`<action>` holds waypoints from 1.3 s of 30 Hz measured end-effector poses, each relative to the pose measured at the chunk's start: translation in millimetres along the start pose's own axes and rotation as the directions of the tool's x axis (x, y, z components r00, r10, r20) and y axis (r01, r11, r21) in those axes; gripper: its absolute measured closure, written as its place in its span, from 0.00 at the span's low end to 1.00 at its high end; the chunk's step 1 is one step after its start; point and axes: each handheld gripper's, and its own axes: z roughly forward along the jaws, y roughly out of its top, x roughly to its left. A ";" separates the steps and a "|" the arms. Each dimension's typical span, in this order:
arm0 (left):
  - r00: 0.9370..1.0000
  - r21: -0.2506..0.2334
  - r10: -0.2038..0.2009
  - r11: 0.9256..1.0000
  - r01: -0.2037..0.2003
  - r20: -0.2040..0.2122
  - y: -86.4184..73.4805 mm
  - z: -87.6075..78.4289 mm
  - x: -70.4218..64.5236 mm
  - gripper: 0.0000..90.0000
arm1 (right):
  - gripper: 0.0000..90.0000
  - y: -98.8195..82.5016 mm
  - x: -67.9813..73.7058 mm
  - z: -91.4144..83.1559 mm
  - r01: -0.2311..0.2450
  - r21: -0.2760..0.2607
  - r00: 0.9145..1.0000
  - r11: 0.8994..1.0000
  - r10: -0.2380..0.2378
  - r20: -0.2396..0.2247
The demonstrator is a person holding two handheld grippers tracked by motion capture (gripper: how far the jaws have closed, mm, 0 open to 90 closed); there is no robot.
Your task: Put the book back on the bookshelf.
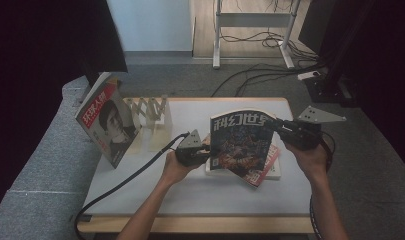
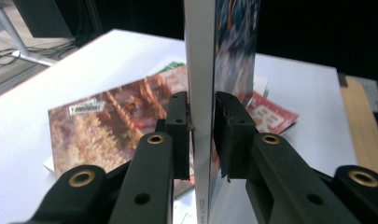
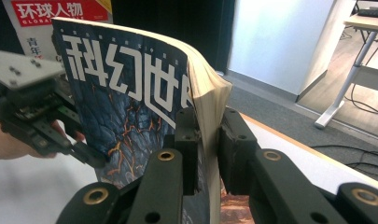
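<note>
A science-fiction magazine (image 1: 240, 140) with a dark blue cover stands upright above the table, held from both sides. My left gripper (image 1: 206, 150) is shut on its left edge; in the left gripper view its pads (image 2: 179, 126) press on both sides of the white spine (image 2: 200, 56). My right gripper (image 1: 274, 122) is shut on the upper right edge. In the right gripper view the jaws clamp the bowed page block (image 3: 207, 98), and the cover (image 3: 126, 93) faces left toward the other hand.
Under the held magazine, a few magazines (image 1: 270, 167) lie flat on the white table (image 1: 200, 190). A red-titled magazine (image 1: 107, 122) leans at the left beside a wooden accordion rack (image 1: 152, 112). Cables and a desk frame stand on the floor beyond.
</note>
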 end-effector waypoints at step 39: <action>1.000 -0.044 0.016 0.999 -0.015 0.008 96.9 -27.6 13.9 0.77 | 0.86 -0.7 0.2 -0.7 0.006 0.001 1.000 1.000 -0.006 -0.006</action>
